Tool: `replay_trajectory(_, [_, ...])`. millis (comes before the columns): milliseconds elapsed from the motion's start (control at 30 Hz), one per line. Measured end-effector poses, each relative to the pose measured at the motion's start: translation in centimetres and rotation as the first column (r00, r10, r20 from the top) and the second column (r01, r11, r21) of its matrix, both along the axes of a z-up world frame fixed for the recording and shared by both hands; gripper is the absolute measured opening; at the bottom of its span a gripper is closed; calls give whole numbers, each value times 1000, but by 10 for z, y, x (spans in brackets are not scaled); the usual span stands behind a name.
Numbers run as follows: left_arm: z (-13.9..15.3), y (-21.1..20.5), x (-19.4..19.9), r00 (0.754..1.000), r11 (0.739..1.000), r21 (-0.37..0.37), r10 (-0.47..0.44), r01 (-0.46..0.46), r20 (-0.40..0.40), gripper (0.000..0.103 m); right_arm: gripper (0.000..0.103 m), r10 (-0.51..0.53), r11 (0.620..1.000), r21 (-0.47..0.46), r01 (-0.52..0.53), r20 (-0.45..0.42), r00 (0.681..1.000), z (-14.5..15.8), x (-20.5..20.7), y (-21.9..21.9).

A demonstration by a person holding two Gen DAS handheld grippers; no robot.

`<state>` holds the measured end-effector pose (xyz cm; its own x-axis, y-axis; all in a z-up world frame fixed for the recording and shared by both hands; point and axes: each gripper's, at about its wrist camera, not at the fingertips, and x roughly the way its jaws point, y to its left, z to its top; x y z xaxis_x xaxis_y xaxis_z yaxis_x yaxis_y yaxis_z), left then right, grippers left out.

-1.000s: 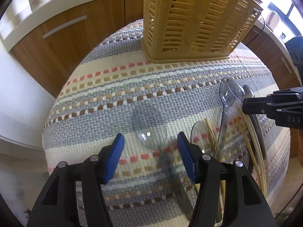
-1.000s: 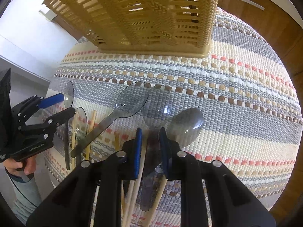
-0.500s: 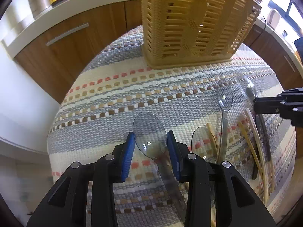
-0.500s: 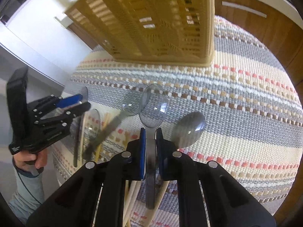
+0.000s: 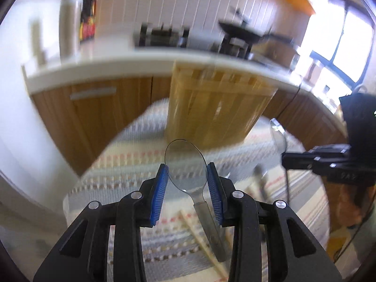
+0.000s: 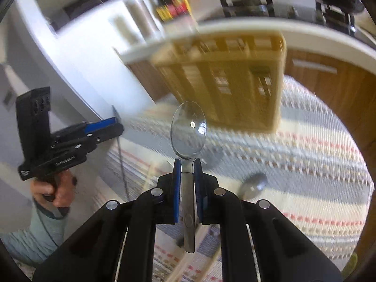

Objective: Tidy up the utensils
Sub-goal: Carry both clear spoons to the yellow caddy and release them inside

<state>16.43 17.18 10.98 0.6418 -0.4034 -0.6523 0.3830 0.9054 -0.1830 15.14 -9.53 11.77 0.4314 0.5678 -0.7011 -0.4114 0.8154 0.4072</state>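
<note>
Now a clear spoon [image 5: 185, 164] is gripped at its bowl by the left tongs [image 5: 186, 190], another spoon [image 6: 188, 129] at its neck by the right tongs [image 6: 187, 188]; the basket [image 5: 216, 108] at twelve o'clock should be approached slowly, handles lowered first.

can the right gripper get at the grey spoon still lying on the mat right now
Probably not yet: the right gripper is shut on a clear spoon, lifted above the mat. The grey spoon itself lies uncovered.
</note>
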Motion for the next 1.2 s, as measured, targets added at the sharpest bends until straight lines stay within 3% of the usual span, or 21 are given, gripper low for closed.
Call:
replay_trajectory(133, [52, -5, -2, 989, 997, -70, 17, -6, 148, 33, 9, -14, 998, 65, 4, 144, 990, 45, -4, -7])
replay_trajectory(233, [95, -12, 4, 967, 994, -107, 42, -15, 253, 33, 9, -61, 995, 92, 37, 270, 961, 84, -3, -4])
replay_trajectory(300, [122, -19, 9, 947, 994, -102, 66, -35, 316, 33, 9, -99, 993, 93, 71, 344, 934, 104, 3, -7])
replay_trajectory(433, [148, -34, 27, 902, 993, -92, 111, -80, 416, 33, 9, -203, 979, 96, 178, 491, 847, 133, 17, -9])
replay_trajectory(567, [147, -44, 42, 867, 989, -64, 148, -133, 476, 33, 9, -276, 956, 82, 282, 581, 765, 128, 37, -12])
replay_trajectory(633, [139, -51, 53, 855, 986, -37, 158, -161, 493, 33, 9, -291, 944, 57, 325, 606, 740, 117, 49, -11])
replay_trajectory(867, [107, -59, 85, 856, 981, 24, 155, -192, 493, 33, 9, -325, 932, 67, 355, 585, 743, 78, 89, -9])
replay_trajectory(1200, [76, -66, 98, 852, 979, 54, 143, -196, 504, 33, 10, -323, 928, 52, 369, 606, 727, 44, 103, -10])
